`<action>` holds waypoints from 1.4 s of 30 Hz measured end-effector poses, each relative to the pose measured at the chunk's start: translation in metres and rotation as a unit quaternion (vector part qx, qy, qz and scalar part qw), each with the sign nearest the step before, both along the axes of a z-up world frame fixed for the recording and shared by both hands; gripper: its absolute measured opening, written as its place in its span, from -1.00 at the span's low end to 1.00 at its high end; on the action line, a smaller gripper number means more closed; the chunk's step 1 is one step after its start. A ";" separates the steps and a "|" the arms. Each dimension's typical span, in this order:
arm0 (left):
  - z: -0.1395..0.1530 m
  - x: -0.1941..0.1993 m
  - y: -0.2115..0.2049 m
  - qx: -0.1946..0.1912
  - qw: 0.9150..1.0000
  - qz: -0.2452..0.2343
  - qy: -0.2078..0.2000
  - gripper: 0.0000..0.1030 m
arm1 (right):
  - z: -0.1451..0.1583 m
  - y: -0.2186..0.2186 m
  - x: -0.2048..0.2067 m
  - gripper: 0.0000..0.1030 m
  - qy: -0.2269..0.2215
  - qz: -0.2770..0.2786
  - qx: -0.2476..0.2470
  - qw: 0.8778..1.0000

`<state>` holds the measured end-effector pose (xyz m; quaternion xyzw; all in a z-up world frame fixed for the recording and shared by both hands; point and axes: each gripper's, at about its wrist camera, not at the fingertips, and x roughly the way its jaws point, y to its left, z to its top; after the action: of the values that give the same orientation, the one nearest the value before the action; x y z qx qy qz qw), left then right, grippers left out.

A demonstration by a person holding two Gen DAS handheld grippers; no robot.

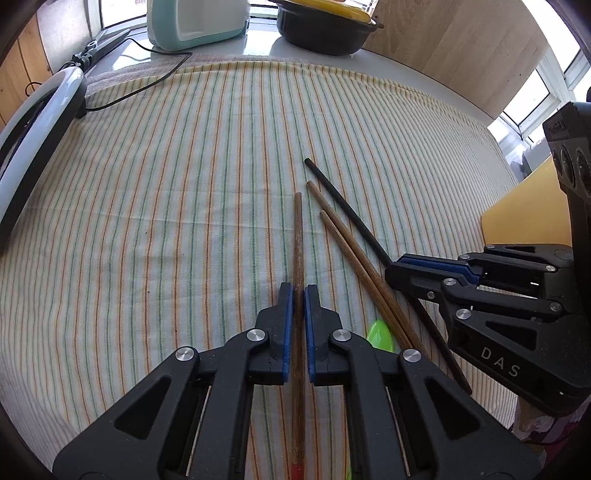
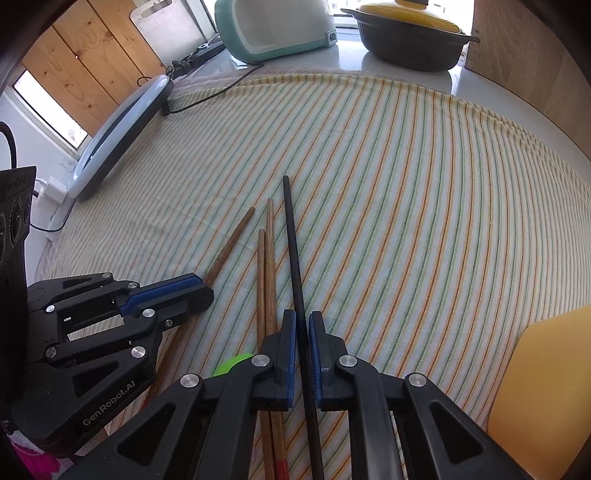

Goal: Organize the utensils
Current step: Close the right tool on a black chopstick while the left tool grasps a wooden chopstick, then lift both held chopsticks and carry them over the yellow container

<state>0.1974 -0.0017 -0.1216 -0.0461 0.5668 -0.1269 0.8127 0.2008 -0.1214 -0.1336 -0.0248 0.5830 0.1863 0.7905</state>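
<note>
Several chopsticks lie on a striped cloth (image 1: 166, 192). My left gripper (image 1: 299, 295) is shut on a single brown chopstick (image 1: 297, 236), which points away from me; it also shows in the right wrist view (image 2: 232, 243). My right gripper (image 2: 303, 321) is shut on a black chopstick (image 2: 291, 236), also seen in the left wrist view (image 1: 343, 206). Two brown chopsticks (image 1: 351, 251) lie side by side between the grippers, also in the right wrist view (image 2: 266, 266). A green utensil (image 1: 380, 334) peeks out beneath them, mostly hidden.
A yellow board (image 2: 546, 380) lies at the right edge. At the back stand a teal appliance (image 2: 273, 26) and a dark pot with a yellow lid (image 2: 410, 37). A ring light (image 2: 118, 133) and its cable rest at the left.
</note>
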 end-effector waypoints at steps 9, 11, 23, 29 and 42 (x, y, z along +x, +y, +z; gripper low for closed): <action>0.007 -0.007 0.014 -0.025 1.000 0.007 -0.017 -0.92 | 0.007 -0.004 -0.006 -0.95 -0.032 -0.005 -0.004 0.999; 0.016 -0.012 0.021 -0.038 0.999 0.013 -0.029 -0.92 | 0.015 -0.010 -0.011 -0.95 -0.039 -0.006 0.012 0.999; 0.079 -0.036 0.041 -0.081 0.989 0.025 -0.118 -0.92 | 0.074 -0.026 -0.059 -0.94 -0.137 -0.010 0.062 0.989; 0.107 -0.050 0.037 -0.098 0.983 0.015 -0.154 -0.92 | 0.094 -0.043 -0.084 -0.94 -0.171 -0.024 0.097 0.980; 0.173 -0.074 0.017 -0.133 0.965 -0.024 -0.223 -0.92 | 0.139 -0.080 -0.124 -0.94 -0.239 -0.040 0.136 0.961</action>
<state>0.1238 0.0149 0.0517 -0.1111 0.3501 -0.2274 0.9019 0.0770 -0.2019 0.0059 0.0630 0.3469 0.2205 0.9094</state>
